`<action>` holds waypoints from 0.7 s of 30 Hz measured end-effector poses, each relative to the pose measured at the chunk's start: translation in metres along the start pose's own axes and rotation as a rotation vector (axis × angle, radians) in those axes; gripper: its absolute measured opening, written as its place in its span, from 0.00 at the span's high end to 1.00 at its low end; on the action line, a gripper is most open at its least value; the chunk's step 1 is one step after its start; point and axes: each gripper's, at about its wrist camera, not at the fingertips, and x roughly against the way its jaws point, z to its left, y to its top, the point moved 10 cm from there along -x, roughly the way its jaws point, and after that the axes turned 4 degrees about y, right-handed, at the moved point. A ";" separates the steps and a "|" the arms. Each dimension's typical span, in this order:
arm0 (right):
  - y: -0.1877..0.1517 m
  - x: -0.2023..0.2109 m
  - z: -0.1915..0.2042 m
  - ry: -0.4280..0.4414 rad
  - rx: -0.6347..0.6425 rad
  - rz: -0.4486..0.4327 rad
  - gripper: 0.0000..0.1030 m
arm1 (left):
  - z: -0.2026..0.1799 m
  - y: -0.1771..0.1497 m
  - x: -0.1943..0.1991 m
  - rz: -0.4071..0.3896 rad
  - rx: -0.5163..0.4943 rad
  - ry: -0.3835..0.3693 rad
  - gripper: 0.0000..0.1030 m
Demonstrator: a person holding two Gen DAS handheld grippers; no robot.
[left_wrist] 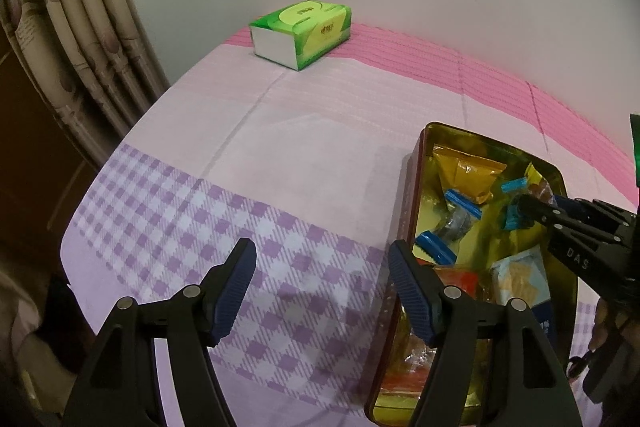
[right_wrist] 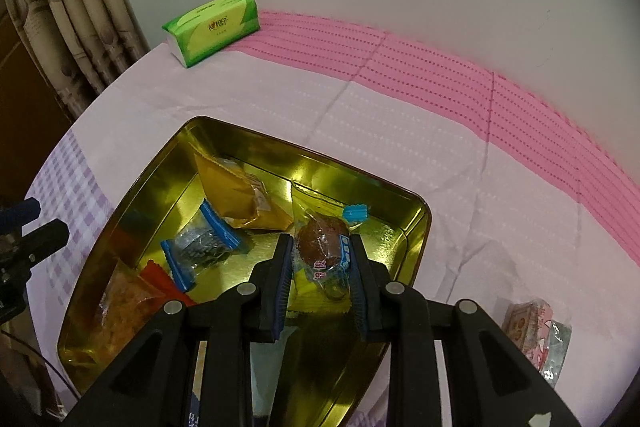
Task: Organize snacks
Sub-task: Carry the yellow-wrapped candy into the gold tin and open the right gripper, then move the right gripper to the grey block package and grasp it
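Note:
An open gold tin [right_wrist: 312,153] on the pink and lilac cloth holds several wrapped snacks: a yellow pack [right_wrist: 236,195], a silver sweet with blue ends [right_wrist: 200,247] and an orange packet [right_wrist: 128,295]. My right gripper [right_wrist: 320,247] hangs low inside the tin, its pads closed against a brown snack in a clear blue-ended wrapper [right_wrist: 316,239]. From the left wrist, that gripper [left_wrist: 524,211] reaches into the tin [left_wrist: 416,187] from the right. My left gripper [left_wrist: 322,251] is open and holds nothing. It hovers over the checked cloth at the tin's left wall.
A green tissue pack [left_wrist: 304,31] lies at the far left corner by the wall. Two wrapped snacks [right_wrist: 532,331] sit on the cloth right of the tin. Curtains [left_wrist: 80,27] hang past the table's left edge.

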 end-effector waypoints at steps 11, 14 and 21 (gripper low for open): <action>0.002 0.009 0.004 0.002 0.013 -0.022 0.62 | -0.005 -0.002 0.001 -0.006 -0.023 0.011 0.33; 0.005 0.021 0.004 0.007 0.007 -0.047 0.62 | -0.006 -0.002 0.001 -0.007 -0.028 0.010 0.33; -0.013 0.069 -0.035 -0.030 -0.072 -0.114 0.59 | -0.006 -0.004 0.000 -0.002 -0.030 0.012 0.33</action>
